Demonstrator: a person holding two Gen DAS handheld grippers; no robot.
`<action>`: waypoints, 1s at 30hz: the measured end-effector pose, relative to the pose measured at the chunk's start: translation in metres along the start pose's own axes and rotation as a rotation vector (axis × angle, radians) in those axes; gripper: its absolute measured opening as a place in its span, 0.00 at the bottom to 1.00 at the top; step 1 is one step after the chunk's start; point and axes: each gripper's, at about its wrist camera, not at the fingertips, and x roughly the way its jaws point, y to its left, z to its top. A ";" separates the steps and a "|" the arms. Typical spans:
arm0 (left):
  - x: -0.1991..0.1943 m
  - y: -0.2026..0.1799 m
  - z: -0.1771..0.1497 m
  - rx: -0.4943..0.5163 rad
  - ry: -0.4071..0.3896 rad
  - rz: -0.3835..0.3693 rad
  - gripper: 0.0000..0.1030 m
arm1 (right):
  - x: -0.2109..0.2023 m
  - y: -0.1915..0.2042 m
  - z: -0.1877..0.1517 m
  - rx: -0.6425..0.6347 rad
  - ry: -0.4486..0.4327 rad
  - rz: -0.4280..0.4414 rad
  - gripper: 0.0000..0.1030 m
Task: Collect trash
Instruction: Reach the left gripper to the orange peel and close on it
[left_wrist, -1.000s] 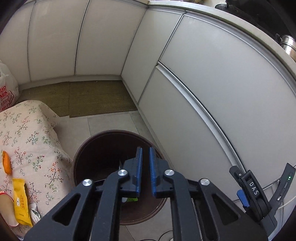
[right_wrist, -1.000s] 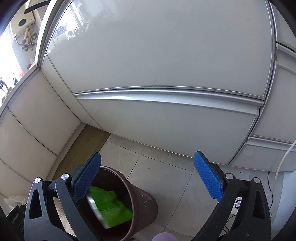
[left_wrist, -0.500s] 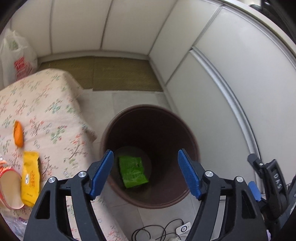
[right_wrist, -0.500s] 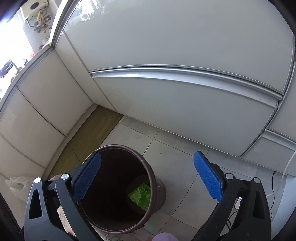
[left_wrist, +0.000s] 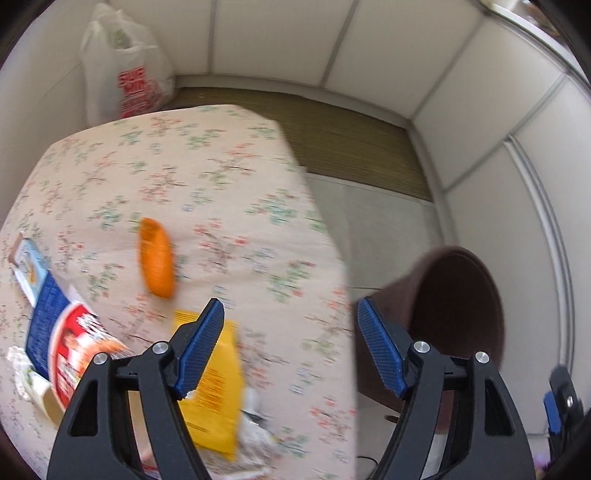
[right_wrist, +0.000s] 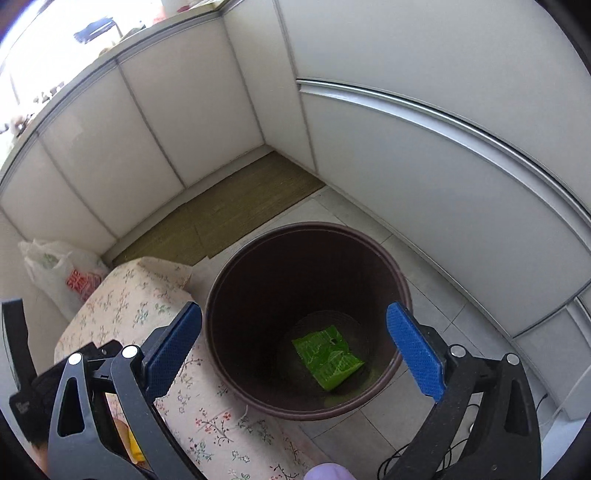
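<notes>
Both your left gripper (left_wrist: 290, 347) and right gripper (right_wrist: 294, 352) are wide open, empty. Careful grabbing the flat yellow packet (left_wrist: 214, 387) by the floral-cloth table (left_wrist: 229, 177) edge nearest the round brown plastic bin (right_wrist: 306, 317); you might snag cloth.

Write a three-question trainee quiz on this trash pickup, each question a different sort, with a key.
1. True or false: the green wrapper lies at the bottom of the brown bin.
2. Multiple choice: the left claw hovers over A) the floor mat, B) the floral cloth, C) the white shopping bag.
3. Fill in: between the left claw's fingers and nearest its tip lies the ____ packet.

Key
1. True.
2. B.
3. Yellow. Both the left claw and the right claw are open and hold nothing.
</notes>
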 end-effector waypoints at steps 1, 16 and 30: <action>0.006 0.011 0.006 -0.017 0.012 0.025 0.71 | 0.001 0.008 -0.003 -0.025 0.008 0.006 0.93; 0.072 0.128 0.044 -0.325 0.191 0.067 0.71 | 0.008 0.072 -0.024 -0.241 0.058 0.030 0.93; 0.090 0.116 0.057 -0.247 0.239 0.134 0.30 | 0.018 0.076 -0.026 -0.251 0.104 0.051 0.93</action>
